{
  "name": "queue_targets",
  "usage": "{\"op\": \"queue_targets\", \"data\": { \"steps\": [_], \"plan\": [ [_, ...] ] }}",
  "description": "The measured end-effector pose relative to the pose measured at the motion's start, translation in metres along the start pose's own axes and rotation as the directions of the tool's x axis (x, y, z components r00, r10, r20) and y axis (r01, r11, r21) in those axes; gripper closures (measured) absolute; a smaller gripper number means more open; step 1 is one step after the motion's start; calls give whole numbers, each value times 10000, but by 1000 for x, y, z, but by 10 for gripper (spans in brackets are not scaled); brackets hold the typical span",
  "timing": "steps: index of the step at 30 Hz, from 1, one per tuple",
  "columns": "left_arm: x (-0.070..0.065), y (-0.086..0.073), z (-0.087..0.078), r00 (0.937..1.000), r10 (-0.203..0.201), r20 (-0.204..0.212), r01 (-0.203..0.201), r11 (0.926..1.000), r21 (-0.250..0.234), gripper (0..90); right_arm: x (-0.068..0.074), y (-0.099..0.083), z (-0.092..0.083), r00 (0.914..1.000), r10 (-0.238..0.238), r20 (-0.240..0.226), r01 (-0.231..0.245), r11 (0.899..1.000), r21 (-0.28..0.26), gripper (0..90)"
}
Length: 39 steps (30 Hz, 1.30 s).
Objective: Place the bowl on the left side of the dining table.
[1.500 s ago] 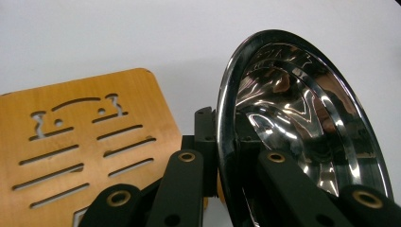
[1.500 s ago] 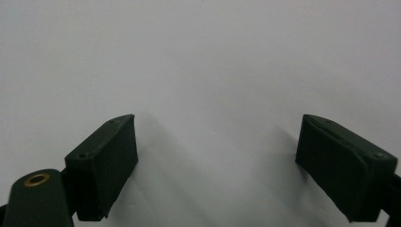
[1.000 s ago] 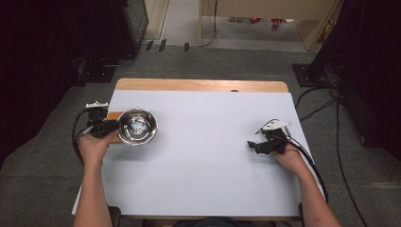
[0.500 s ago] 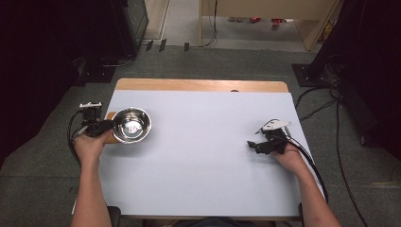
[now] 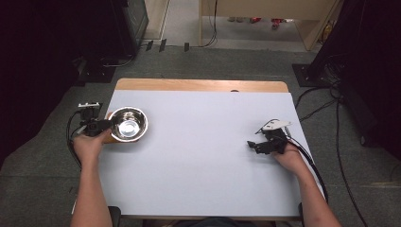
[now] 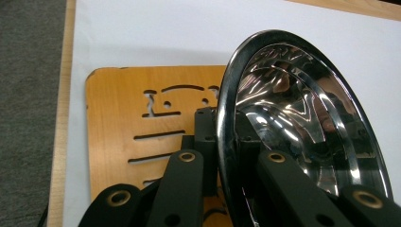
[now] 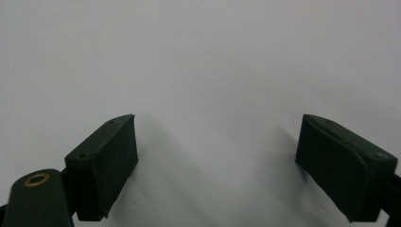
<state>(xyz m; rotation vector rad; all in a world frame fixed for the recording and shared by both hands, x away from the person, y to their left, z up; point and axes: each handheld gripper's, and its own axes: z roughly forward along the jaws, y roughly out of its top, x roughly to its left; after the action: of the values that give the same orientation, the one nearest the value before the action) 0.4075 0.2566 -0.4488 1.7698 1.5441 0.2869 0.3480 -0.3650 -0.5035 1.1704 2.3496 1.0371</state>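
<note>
Left tool (image 5: 105,125) clamped on steel bowl (image 5: 128,124) rim, above wooden board (image 6: 142,118); right tool (image 5: 255,145) wide open, empty, on table (image 5: 198,161).

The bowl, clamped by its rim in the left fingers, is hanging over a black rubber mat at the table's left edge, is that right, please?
Not quite: the bowl, clamped by its rim in the left gripper, hangs over a slotted wooden board, not a black rubber mat, at the table's left edge. The left gripper view shows it.
</note>
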Motion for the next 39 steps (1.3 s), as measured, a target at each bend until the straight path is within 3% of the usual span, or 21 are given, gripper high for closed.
{"op": "queue_targets", "data": {
  "steps": [14, 18, 22, 25, 39],
  "plan": [
    [14, -6, 2, 9983, -558, -169, 555, 9983, -156, 850, 0, 0, 0, 10000, 0, 2, 0, 10000, -1, 130],
    [14, -8, 6, 9975, -432, -565, 438, 9990, 96, 860, 0, 0, 0, 10000, -17, 4, 17, 10000, 4, 130],
    [15, -9, 8, 9978, -547, -374, 553, 9983, 156, 860, 0, 0, 0, 10000, 0, 2, 0, 10000, 0, 130],
    [14, -9, 9, 9974, -416, -580, 428, 9989, 188, 859, 0, 0, 0, 10000, -16, 1, 16, 10000, 6, 130],
    [19, -12, 12, 9951, -512, -843, 551, 9975, 450, 827, 0, 0, 0, 10000, -17, 4, 17, 10000, 6, 130]
  ]
}}
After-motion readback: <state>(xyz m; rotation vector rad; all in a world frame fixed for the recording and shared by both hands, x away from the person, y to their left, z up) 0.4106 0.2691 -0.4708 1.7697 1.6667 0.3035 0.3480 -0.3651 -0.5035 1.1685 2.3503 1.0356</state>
